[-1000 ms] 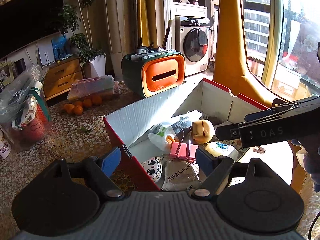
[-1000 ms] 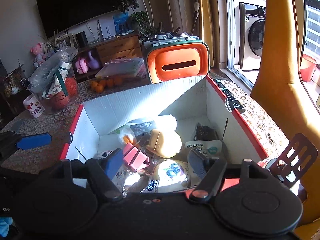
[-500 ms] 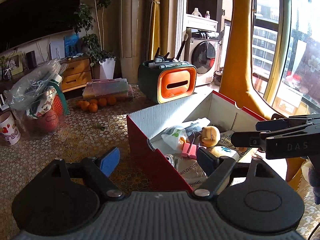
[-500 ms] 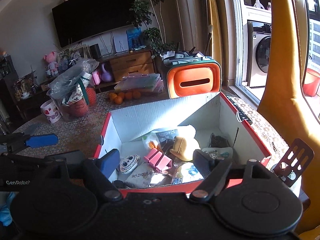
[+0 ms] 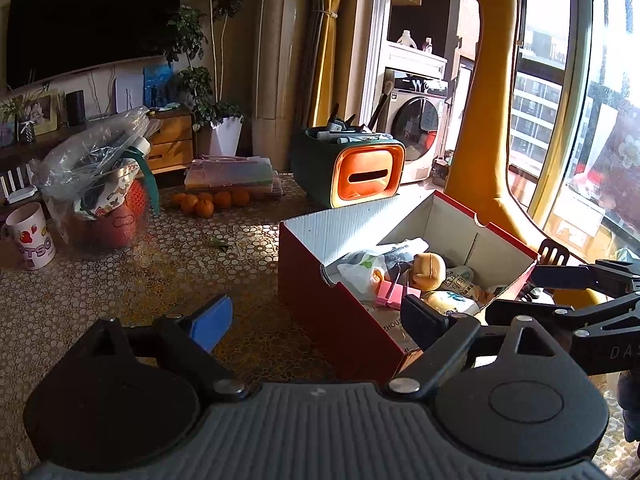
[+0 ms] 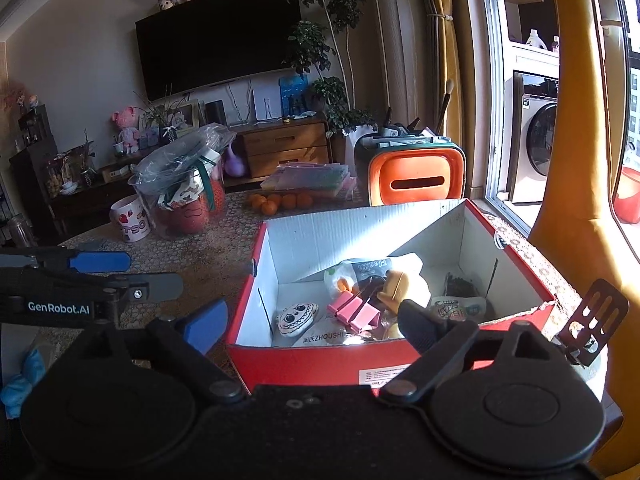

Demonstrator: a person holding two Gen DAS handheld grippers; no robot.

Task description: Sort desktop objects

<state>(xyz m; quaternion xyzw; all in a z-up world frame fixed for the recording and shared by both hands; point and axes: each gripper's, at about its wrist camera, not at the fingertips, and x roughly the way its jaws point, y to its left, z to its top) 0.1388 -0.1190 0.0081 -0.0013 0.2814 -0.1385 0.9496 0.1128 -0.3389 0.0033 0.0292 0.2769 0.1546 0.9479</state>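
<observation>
A red cardboard box (image 5: 320,300) (image 6: 320,364) with a white inside stands on the patterned table. In it lie pink binder clips (image 5: 390,292) (image 6: 354,312), a yellow toy (image 5: 428,266) (image 6: 396,284), a white face-printed pouch (image 6: 296,316) and several snack packets. My left gripper (image 5: 316,320) hangs back from the box's left corner, its jaws opening with nothing between them. My right gripper (image 6: 312,323) is in front of the box's near wall, jaws also opening and holding nothing. Each gripper shows at the edge of the other's view.
Behind the box stands an orange-fronted organiser (image 5: 368,176) (image 6: 416,180) full of pens. Oranges (image 5: 208,202), a flat plastic case, a bagged red basket (image 5: 100,184) and a mug (image 5: 32,236) sit at the far left. A tall yellow plush (image 5: 480,120) rises to the right.
Both grippers have drawn back from over the box, which now looks smaller and farther. Both pairs of jaws stand wider apart than before.
</observation>
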